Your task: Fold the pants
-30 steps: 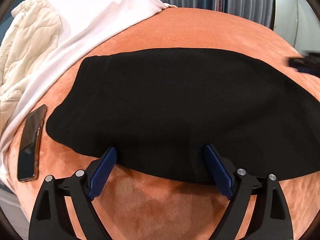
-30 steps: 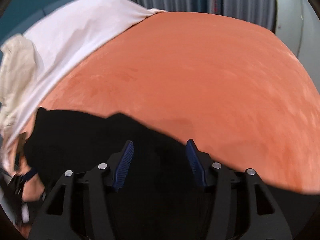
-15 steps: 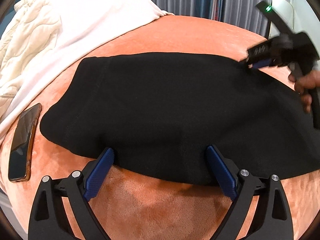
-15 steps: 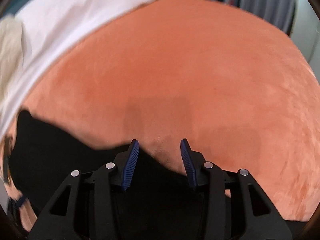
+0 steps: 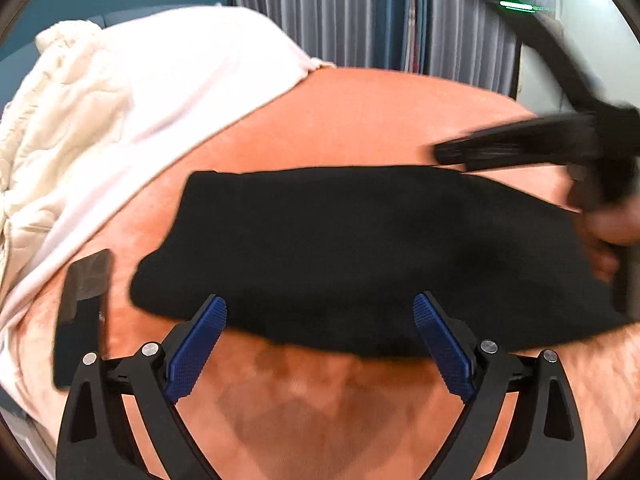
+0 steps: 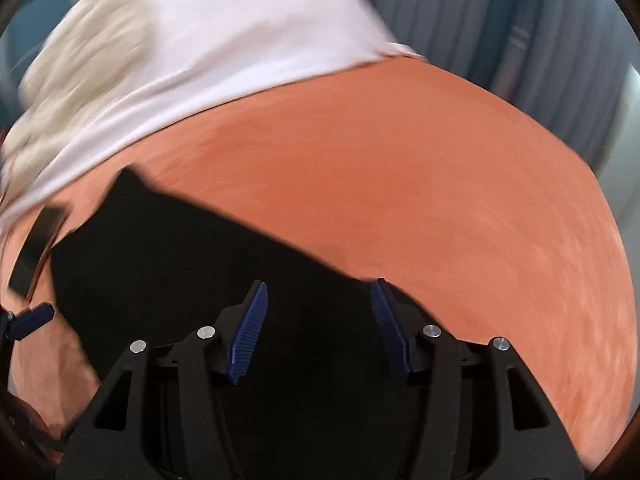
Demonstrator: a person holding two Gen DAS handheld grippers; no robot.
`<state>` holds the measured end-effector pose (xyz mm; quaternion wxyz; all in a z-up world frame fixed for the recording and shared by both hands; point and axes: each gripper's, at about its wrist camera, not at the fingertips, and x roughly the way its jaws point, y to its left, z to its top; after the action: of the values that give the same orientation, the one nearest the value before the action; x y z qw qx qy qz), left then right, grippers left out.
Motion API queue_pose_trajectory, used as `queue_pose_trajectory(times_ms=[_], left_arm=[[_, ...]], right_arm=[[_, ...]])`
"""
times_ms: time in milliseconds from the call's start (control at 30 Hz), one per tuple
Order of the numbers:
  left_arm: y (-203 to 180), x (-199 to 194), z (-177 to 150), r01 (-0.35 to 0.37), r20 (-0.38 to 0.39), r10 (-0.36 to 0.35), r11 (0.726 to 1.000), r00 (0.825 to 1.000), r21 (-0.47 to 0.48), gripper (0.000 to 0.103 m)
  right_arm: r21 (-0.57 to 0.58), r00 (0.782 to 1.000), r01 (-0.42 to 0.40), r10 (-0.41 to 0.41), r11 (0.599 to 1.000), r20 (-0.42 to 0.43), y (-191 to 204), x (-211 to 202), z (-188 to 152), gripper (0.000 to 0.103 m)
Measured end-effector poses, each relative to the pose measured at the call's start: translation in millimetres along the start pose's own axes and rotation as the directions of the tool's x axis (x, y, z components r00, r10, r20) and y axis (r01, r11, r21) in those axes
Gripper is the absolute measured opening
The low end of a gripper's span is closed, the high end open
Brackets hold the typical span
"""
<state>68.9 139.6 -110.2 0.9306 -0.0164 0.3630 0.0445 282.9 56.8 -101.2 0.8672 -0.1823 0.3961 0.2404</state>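
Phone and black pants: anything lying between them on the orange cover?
Nothing. In the left wrist view only a bare strip of the orange cover separates the phone from the near left end of the black pants.

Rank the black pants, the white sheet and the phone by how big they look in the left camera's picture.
1. Black pants
2. White sheet, looks close to the pants in size and lies farther back, so this order is unsure
3. Phone, clearly smallest
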Motion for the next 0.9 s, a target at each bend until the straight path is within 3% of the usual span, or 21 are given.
queue_pose_trajectory(times_ms=[67, 200, 300, 333, 367, 400, 467, 500, 533, 567, 600, 633, 700, 733, 767, 800, 900], left_arm=[[3, -16, -11, 0.015, 0.001, -0.015, 1.0, 1.0, -0.004, 0.093], [6, -27, -31, 0.045, -0.027, -0.045, 0.999, 0.999, 0.007, 0.093], [4, -28, -43, 0.06, -0.029, -0.059, 0.997, 0.998, 0.043, 0.093], [0, -26, -43, 0.064, -0.027, -0.063, 0.996, 0.998, 0.061, 0.093], [0, -26, -42, 0.062, -0.021, -0.061, 0.995, 0.998, 0.075, 0.093], [-1, -25, -43, 0.059, -0.013, -0.058, 0.994, 0.998, 0.092, 0.093], [-3, -21, -41, 0.058, -0.006, -0.058, 0.992, 0.998, 0.109, 0.093], [-3, -19, -39, 0.065, -0.01, -0.064, 0.991, 0.998, 0.115, 0.093], [-3, -19, -38, 0.069, -0.005, -0.068, 0.991, 0.998, 0.116, 0.093], [-2, -20, -37, 0.072, 0.0, -0.072, 0.991, 0.997, 0.115, 0.093], [1, -22, -36, 0.084, 0.009, -0.086, 0.99, 0.996, 0.112, 0.093], [2, -25, -37, 0.098, 0.015, -0.101, 0.989, 0.995, 0.106, 0.093], [8, -28, -40, 0.127, 0.018, -0.129, 0.987, 0.991, 0.096, 0.093], [10, -28, -42, 0.134, 0.015, -0.136, 0.986, 0.991, 0.096, 0.093], [10, -28, -43, 0.139, 0.012, -0.14, 0.986, 0.99, 0.097, 0.093], [10, -29, -45, 0.147, 0.009, -0.149, 0.984, 0.989, 0.101, 0.093], [1, -38, -49, 0.168, 0.011, -0.17, 0.979, 0.985, 0.115, 0.093]], right_arm=[[-0.074, 1.0, -0.028, 0.029, 0.997, 0.006, 32, 10, 24, 0.074], [-0.202, 0.996, -0.089, 0.084, 0.975, -0.032, 107, 49, 61, 0.074], [-0.315, 0.997, -0.062, 0.043, 0.947, -0.069, 153, 91, 74, 0.073], [-0.35, 0.997, -0.043, 0.017, 0.936, -0.076, 162, 102, 74, 0.06], [-0.381, 0.996, -0.039, 0.004, 0.924, -0.091, 170, 114, 72, 0.025], [-0.378, 0.993, -0.034, -0.011, 0.925, -0.116, 175, 128, 74, 0.023], [-0.335, 0.992, 0.064, -0.096, 0.94, -0.079, 170, 143, 88, 0.0], [-0.277, 0.982, 0.137, -0.167, 0.951, -0.089, 157, 158, 100, 0.0], [-0.214, 0.976, 0.156, -0.184, 0.964, -0.116, 147, 169, 108, 0.0], [-0.135, 0.979, 0.129, -0.148, 0.982, -0.142, 135, 173, 113, 0.0], [-0.026, 0.989, 0.048, -0.051, 0.998, -0.136, 123, 166, 118, 0.0], [0.02, 0.994, -0.025, 0.027, 0.999, -0.107, 119, 153, 119, 0.004], [-0.048, 0.992, -0.116, 0.114, 0.992, -0.046, 126, 114, 114, 0.038], [-0.114, 0.991, -0.13, 0.128, 0.985, -0.025, 134, 97, 106, 0.077], [-0.181, 0.991, -0.13, 0.133, 0.975, 0.006, 143, 81, 97, 0.094], [-0.275, 0.99, -0.126, 0.139, 0.953, 0.03, 154, 62, 82, 0.094], [-0.463, 0.986, -0.157, 0.163, 0.872, -0.029, 191, 46, 43, 0.093]])
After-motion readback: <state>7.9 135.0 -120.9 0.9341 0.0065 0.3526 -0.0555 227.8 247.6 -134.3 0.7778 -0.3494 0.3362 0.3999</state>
